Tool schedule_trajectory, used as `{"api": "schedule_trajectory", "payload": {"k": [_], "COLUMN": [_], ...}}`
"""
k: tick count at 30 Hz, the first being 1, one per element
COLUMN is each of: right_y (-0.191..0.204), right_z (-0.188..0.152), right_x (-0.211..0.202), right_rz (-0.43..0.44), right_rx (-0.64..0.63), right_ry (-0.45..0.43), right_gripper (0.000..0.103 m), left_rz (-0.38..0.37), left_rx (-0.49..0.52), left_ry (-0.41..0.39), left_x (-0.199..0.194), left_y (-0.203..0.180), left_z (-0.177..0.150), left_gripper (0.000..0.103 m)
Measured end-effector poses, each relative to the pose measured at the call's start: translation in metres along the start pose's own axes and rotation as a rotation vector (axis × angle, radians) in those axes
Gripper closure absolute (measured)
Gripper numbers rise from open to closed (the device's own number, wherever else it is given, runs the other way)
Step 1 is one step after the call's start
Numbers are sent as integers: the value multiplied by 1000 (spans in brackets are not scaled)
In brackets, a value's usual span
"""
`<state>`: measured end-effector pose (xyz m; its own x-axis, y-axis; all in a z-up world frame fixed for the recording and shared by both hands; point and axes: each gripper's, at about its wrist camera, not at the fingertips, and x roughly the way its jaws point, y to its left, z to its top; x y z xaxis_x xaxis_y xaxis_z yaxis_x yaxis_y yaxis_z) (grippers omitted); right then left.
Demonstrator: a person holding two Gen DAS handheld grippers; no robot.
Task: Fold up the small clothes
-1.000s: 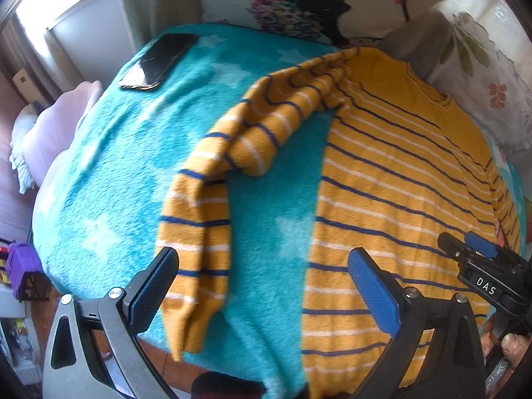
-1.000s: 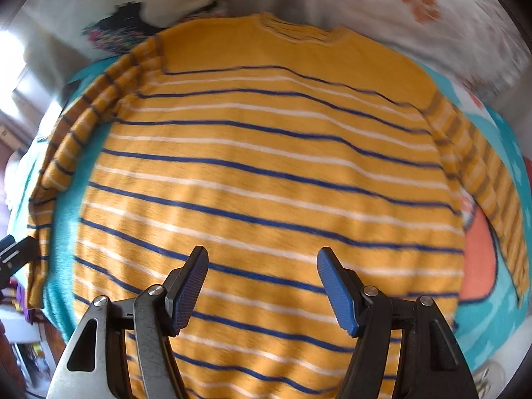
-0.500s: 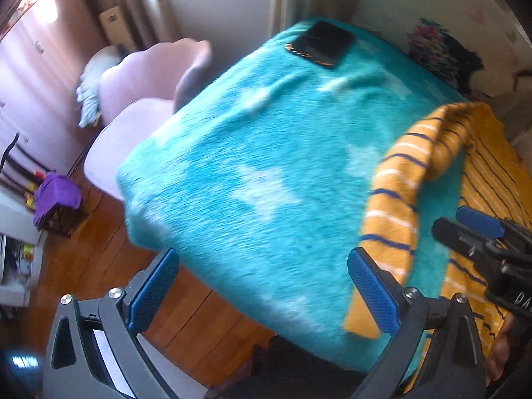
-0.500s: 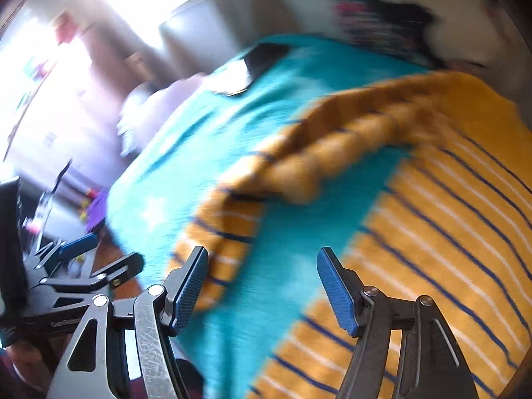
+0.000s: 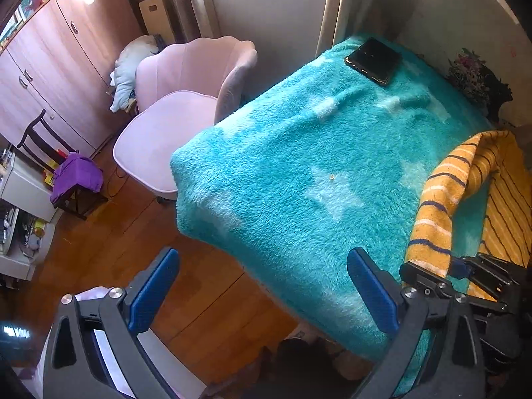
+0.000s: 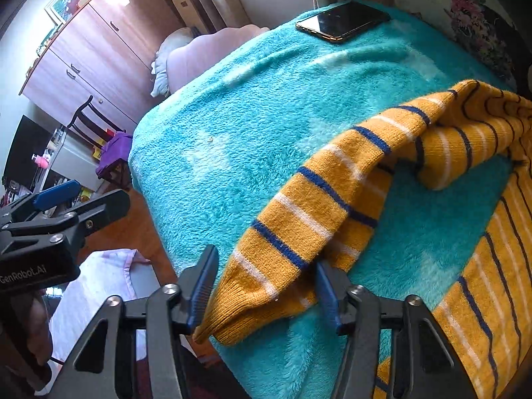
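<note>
One striped sweater (image 6: 332,206) lies on the bed, mustard yellow with navy and white bands, over a single teal fleece blanket (image 6: 252,106) patterned with pale stars. In the right wrist view its one visible sleeve runs from the upper right of the frame down to the lower middle, where the cuff (image 6: 252,299) sits between the two blue-padded fingers of the right gripper (image 6: 262,296). Those fingers are closing around the cuff; the right-hand one touches the knit, while the left-hand one stands just beside it with a sliver of gap (so no firm grip shows). The sweater's body fills the lower right corner of that view.

The left gripper (image 5: 262,292) has its two fingers spread wide with nothing between them, hanging over the blanket's near edge and the wooden floor (image 5: 139,252) in the lower half of its own frame. In that frame the sleeve appears at the right edge, with the right gripper below it.

One dark phone (image 6: 342,20) rests on the blanket at the top of the right view. One pale pink chair (image 5: 179,106) stands beside the bed, upper left of centre in the left view, and one purple cloth (image 5: 76,176) lies at the left edge.
</note>
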<state>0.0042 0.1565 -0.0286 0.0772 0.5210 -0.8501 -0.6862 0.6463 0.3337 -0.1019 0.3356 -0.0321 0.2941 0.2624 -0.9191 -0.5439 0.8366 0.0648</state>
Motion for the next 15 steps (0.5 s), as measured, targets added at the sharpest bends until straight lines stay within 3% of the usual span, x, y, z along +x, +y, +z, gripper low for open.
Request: {"api": "schedule_trajectory", "payload": {"k": [4, 11, 15], "right_y": [-8, -30, -58], "right_z": [0, 10, 7], "right_x": [1, -50, -104], "right_rz": [34, 116, 80], "right_rx": [24, 117, 148], "right_ry": [10, -83, -180], "right_gripper": [88, 91, 91], "left_rz": [-2, -17, -32], "left_rx": [18, 56, 88], "left_ry": [-9, -26, -43], "left_x": [-4, -12, -19], "left_y": [-9, -31, -50], "left_z": [1, 0, 0], "left_gripper": [2, 2, 2]}}
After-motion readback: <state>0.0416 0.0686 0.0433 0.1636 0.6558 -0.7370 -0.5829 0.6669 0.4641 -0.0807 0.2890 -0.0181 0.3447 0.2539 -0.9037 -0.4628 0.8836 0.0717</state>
